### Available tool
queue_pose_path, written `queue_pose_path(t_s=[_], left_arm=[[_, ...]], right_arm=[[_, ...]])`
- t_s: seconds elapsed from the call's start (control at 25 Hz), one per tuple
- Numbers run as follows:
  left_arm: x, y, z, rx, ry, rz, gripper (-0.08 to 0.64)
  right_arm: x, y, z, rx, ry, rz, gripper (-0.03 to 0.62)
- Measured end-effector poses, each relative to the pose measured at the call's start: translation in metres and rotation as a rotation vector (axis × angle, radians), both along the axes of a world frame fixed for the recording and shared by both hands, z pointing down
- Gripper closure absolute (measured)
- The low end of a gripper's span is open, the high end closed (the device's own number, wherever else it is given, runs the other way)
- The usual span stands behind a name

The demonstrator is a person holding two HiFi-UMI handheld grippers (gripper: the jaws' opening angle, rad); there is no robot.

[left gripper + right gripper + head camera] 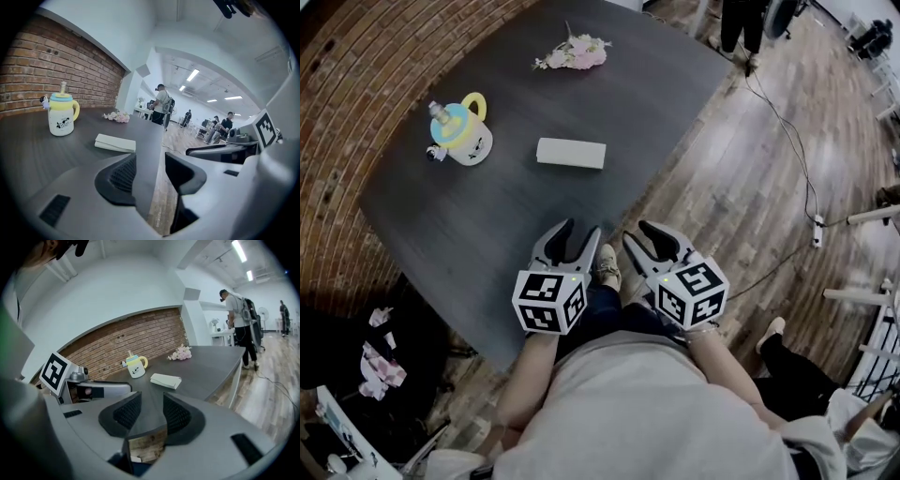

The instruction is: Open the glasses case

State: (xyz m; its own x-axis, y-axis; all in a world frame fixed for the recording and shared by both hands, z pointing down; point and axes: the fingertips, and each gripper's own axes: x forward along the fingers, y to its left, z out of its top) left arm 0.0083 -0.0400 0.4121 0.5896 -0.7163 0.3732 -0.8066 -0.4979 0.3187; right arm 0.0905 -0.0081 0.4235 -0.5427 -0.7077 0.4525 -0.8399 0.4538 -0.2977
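Note:
The glasses case (571, 152) is a pale, flat, closed box lying near the middle of the dark grey table (487, 234). It also shows in the left gripper view as the glasses case (115, 143) and in the right gripper view as the glasses case (166, 380). My left gripper (578, 234) hovers over the table's near edge, well short of the case, open with nothing between its jaws. My right gripper (642, 236) is beside it, just off the table's edge, also open and empty. Each gripper's own view shows the left gripper (150, 164) and the right gripper (152, 411) with a clear gap between the pads.
A white cup with a yellow handle and lid (461, 131) stands left of the case. A small bunch of pink flowers (574, 53) lies at the far edge. A brick wall (356, 56) runs behind the table. A cable (787, 141) crosses the wooden floor on the right, and people stand beyond.

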Motion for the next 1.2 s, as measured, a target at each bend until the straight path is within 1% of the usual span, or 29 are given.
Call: queue_pose_path(t_s=[0.24,0.52,0.72,0.92,1.2], left_arm=[[-0.011,-0.053,-0.002,-0.012,0.016,-0.055,0.362],[-0.025,-0.104,0.002,-0.017,0.019,-0.091,0.362],[-0.038,-0.128,0.019,-0.05,0.006,-0.119,0.362],[-0.049,-0.14,0.04,-0.089,-0.04,-0.113,0.362],[-0.054,-0.147,0.056,-0.124,-0.054,-0.11,0.362]], right_arm=[[-0.001,-0.057,-0.004,-0.006,0.021,-0.033,0.453],[-0.006,-0.107,-0.001,-0.027,0.05,-0.069,0.443],[-0.006,-0.126,0.012,-0.071,0.059,-0.082,0.44],[-0.012,-0.136,0.027,-0.103,0.077,-0.106,0.435],[-0.017,-0.142,0.045,-0.136,0.087,-0.114,0.427]])
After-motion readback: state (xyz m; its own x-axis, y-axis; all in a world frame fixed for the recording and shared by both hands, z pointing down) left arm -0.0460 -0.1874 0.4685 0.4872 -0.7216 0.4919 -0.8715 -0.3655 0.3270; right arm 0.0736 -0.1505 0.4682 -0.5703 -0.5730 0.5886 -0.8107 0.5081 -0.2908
